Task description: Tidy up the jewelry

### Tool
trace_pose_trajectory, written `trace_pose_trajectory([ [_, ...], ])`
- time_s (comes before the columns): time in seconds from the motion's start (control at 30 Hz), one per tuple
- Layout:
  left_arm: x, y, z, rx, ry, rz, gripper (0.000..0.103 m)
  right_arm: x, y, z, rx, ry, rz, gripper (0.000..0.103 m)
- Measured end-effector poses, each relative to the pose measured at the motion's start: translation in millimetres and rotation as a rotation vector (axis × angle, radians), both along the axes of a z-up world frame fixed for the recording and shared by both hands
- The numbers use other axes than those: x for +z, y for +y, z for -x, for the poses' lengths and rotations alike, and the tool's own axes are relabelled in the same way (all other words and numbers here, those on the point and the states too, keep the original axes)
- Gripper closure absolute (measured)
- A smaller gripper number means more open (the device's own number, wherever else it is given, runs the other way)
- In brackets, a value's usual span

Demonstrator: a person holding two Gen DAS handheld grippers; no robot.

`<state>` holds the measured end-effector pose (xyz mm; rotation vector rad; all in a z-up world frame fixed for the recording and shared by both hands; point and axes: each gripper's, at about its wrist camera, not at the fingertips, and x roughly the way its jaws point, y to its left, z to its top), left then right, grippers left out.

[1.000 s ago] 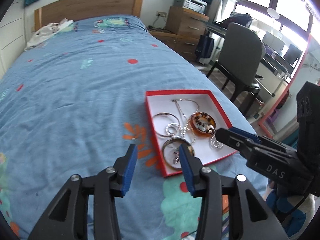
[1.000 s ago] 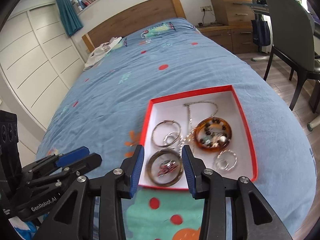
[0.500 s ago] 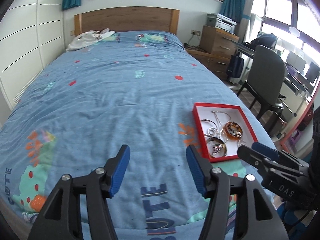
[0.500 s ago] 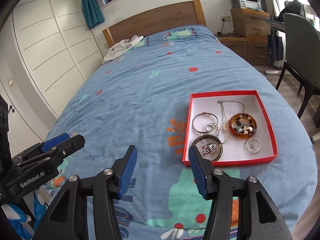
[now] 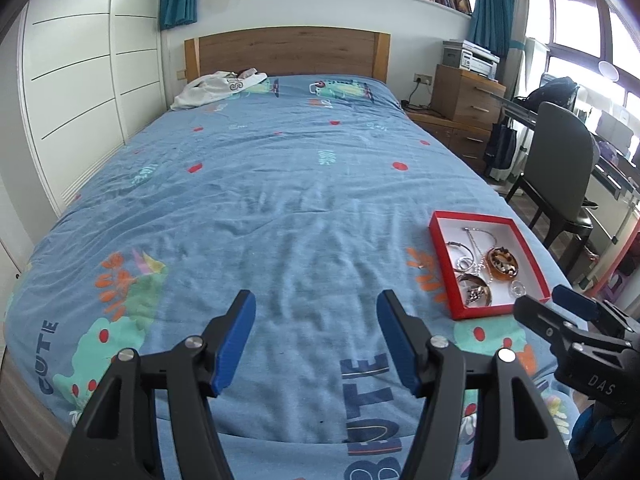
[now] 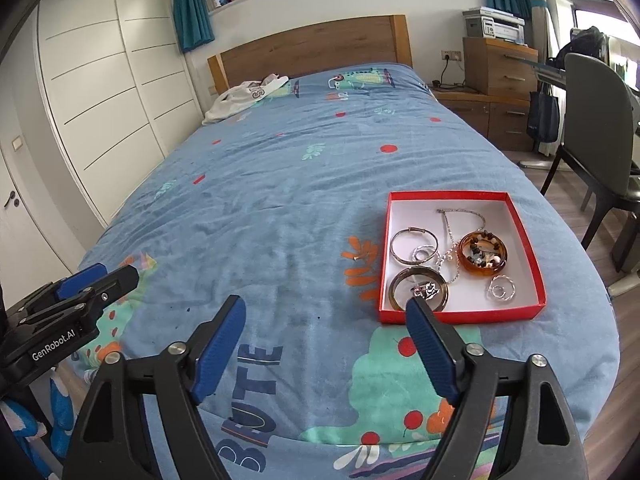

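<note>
The left tool [image 5: 316,336] is hanging above the near end of the bed [image 5: 280,208], its blue-padded jaws standing wide apart with only the printed blue cover showing between them; they have just been opening. The right tool [image 6: 326,338] is hovering over the same end of the bed, a little nearer the jewelry, and its jaws too have just been spreading and are holding nothing (the tip of its right-hand pad is overlapping the near edge of the box in its own view, though whether it is touching cannot be told).

The red box [image 6: 536,256] is lying flat on the cover toward the right side of the bed, with a white inner floor. Inside it, an amber bangle [image 6: 483,254] with dark beads within its ring is sitting right of centre. A dark brown bangle [image 6: 419,289] is lying at the near left corner, with a small silver piece inside its ring. A plain silver bangle [image 6: 409,242] is resting at the left, with a smaller twisted silver ring just beside it. A silver chain [image 6: 460,216] is looping from the far part of the box down between the bangles. A small pair of silver rings [image 6: 500,289] is lying near the front right.

A white garment [image 5: 218,89] is lying crumpled by the wooden headboard [image 5: 286,54], well apart from the box. A grey chair [image 5: 560,168] is standing beside the bed.
</note>
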<state>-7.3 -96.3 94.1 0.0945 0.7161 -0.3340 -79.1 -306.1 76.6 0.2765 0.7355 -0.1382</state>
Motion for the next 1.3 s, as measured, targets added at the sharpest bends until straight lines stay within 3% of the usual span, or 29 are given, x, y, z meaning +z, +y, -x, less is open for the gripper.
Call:
trace_pose_trajectory([
  [0.6, -15.9, 8.3, 0.6, 0.001, 0.013, -0.032, 0.042, -18.8, 1.8, 5.6, -0.037, 0.017, 0.029, 0.001],
  [1.3, -41.4, 8.7, -9.1, -0.001, 0.064, -0.043, 0.042, -40.5, -3.4, 1.6, -0.063, 0.063, 0.048, 0.001],
])
